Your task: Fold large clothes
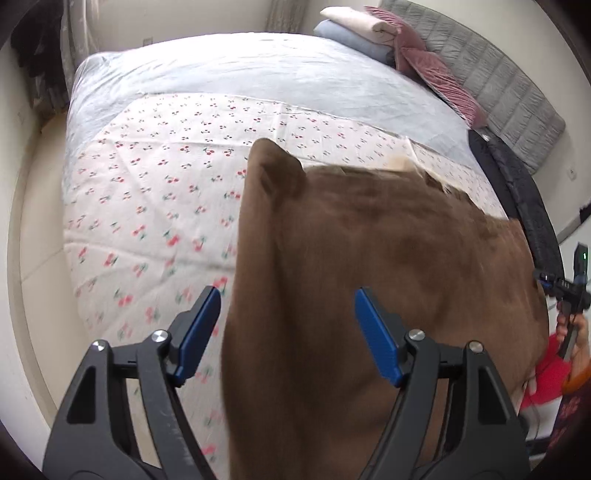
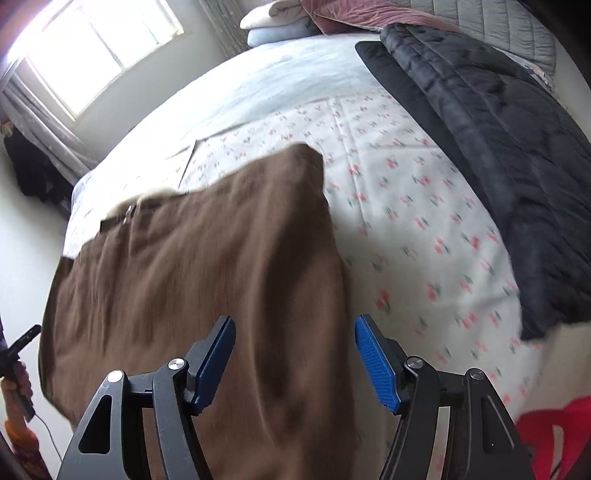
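Note:
A large brown garment (image 1: 369, 266) lies spread on the cherry-print sheet (image 1: 155, 192) of a bed, blurred in both views. My left gripper (image 1: 287, 293) hangs open over the garment's left edge, with the cloth under the gap and neither blue pad pressing on it. My right gripper (image 2: 295, 320) stands open over the garment's (image 2: 192, 280) right edge in the same way, nothing clamped. A pale lining and a zip (image 2: 129, 210) show at the garment's far end. The other gripper's handle (image 1: 569, 288), held in a hand, shows at the right rim of the left wrist view.
A dark quilted cover (image 2: 498, 147) lies along the bed's right side. Folded blankets (image 1: 362, 33), pink cushions (image 1: 436, 70) and a grey padded headboard (image 1: 517, 96) sit at the far end. Red cloth (image 2: 554, 435) is near me; a window (image 2: 99, 48) is at the far left.

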{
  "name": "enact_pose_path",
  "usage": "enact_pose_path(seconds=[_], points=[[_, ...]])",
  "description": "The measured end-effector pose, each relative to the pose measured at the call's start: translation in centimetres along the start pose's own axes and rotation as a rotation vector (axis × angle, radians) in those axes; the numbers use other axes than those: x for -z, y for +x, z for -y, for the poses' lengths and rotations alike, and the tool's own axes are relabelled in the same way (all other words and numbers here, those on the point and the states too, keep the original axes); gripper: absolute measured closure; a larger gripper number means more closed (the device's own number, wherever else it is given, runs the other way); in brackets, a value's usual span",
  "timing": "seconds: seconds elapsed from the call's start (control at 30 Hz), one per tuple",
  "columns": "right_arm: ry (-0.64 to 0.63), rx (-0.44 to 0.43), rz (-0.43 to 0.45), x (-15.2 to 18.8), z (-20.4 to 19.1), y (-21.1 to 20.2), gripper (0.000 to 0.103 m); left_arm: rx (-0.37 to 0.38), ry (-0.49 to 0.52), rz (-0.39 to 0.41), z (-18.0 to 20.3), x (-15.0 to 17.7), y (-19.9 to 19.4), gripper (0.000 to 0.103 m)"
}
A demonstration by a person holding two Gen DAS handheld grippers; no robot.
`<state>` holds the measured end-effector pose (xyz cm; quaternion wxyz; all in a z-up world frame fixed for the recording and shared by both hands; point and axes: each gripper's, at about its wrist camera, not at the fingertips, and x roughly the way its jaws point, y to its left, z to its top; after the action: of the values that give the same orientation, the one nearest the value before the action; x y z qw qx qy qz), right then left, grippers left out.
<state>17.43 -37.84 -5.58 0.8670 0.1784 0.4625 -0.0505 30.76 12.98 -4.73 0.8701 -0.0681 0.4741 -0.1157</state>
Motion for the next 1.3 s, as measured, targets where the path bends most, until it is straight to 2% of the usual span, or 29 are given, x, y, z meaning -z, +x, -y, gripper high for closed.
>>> enact_pose_path(seconds=[0.07,0.1,0.17,0.2,0.23,0.27,0.3,0.33,0.37,0.4,0.43,0.47,0.5,0.53,0.6,0.63,0.67,0.73,0.8,0.87,0.9,0.97,1.03,1.07,1.13,1.2,1.3], points=[[0.038,-0.001,0.020,-1.6,0.3,1.7,0.035,0.012,-0.070,-0.017,-0.5,-1.6,2.2,0.044],[0.067,-0.011,0.022,-2.1,0.5,2.5,0.035,0.011,-0.113,-0.024,-0.9,-2.5,3.4,0.047],[0.149,-0.068,0.023,-3.0,2.0,3.9,0.035,0.012,-0.172,-0.019,-1.7,-3.5,4.7,0.064],[0.187,-0.099,0.031,-3.2,2.7,4.3,0.035,0.022,-0.216,-0.014,-2.4,-3.9,5.4,0.067],[0.230,-0.132,0.044,-3.4,3.5,4.6,0.036,0.038,-0.256,-0.010,-2.7,-4.1,5.7,0.077],[0.276,-0.166,0.061,-3.6,4.2,4.8,0.037,0.067,-0.292,-0.007,-3.0,-4.2,6.0,0.091],[0.322,-0.206,0.082,-3.6,4.8,4.9,0.039,0.119,-0.323,-0.009,-3.2,-4.3,6.1,0.094],[0.341,-0.239,0.093,-3.7,5.0,4.9,0.048,0.151,-0.330,0.015,-3.2,-4.3,5.7,0.096],[0.342,-0.268,0.098,-3.7,5.0,4.8,0.062,0.166,-0.311,0.054,-2.9,-4.3,4.9,0.097],[0.322,-0.275,0.104,-3.8,4.7,4.7,0.069,0.185,-0.286,0.140,-2.7,-4.0,3.4,0.097],[0.270,-0.251,0.127,-3.9,3.9,4.1,0.084,0.195,-0.282,0.195,-2.8,-3.6,2.4,0.097],[0.226,-0.226,0.145,-4.0,3.3,3.8,0.087,0.189,-0.288,0.239,-3.2,-3.3,1.7,0.097],[0.191,-0.198,0.157,-4.1,2.7,3.6,0.088,0.123,-0.281,0.259,-3.5,-3.1,1.7,0.097],[0.164,-0.167,0.161,-4.2,2.0,3.6,0.088,0.045,-0.263,0.234,-3.7,-3.1,2.7,0.096],[0.146,-0.104,0.153,-4.4,1.0,4.1,0.088,-0.069,-0.237,0.131,-3.8,-2.7,5.7,0.093],[0.132,-0.062,0.154,-4.5,0.4,4.2,0.088,-0.134,-0.236,0.102,-3.8,-2.4,6.6,0.090],[0.115,-0.014,0.159,-4.6,-0.3,4.1,0.085,-0.178,-0.243,0.109,-3.7,-2.2,6.6,0.085],[0.090,0.074,0.185,-4.5,-1.3,3.4,0.081,-0.206,-0.256,0.183,-3.3,-1.9,4.7,0.076],[0.035,0.155,0.237,-4.2,-3.3,2.0,0.075,-0.209,-0.202,0.261,-1.7,-1.8,1.9,0.068],[-0.021,0.175,0.271,-3.8,-5.9,1.2,0.058,-0.186,-0.129,0.295,1.1,-2.2,0.2,0.055],[-0.065,0.160,0.294,-3.4,-8.1,0.9,0.054,-0.157,-0.091,0.305,3.1,-1.9,-0.4,0.052],[-0.155,0.105,0.297,-2.8,-12.6,1.1,0.043,-0.077,-0.011,0.293,7.7,-1.0,-0.5,0.037],[-0.265,0.052,0.261,-1.4,-17.1,2.4,0.039,-0.021,0.090,0.268,11.7,0.1,0.6,0.033],[-0.327,0.031,0.231,-0.6,-19.3,3.4,0.039,-0.023,0.140,0.260,13.0,0.8,1.3,0.033],[-0.407,0.033,0.198,0.7,-21.4,5.4,0.039,-0.081,0.246,0.234,14.7,2.1,3.1,0.033],[-0.452,0.089,0.184,1.3,-20.9,7.1,0.039,-0.133,0.284,0.186,13.7,2.7,4.7,0.033],[-0.397,0.171,0.190,0.0,-15.1,8.0,0.039,-0.217,0.267,0.162,8.4,2.3,5.6,0.032]])
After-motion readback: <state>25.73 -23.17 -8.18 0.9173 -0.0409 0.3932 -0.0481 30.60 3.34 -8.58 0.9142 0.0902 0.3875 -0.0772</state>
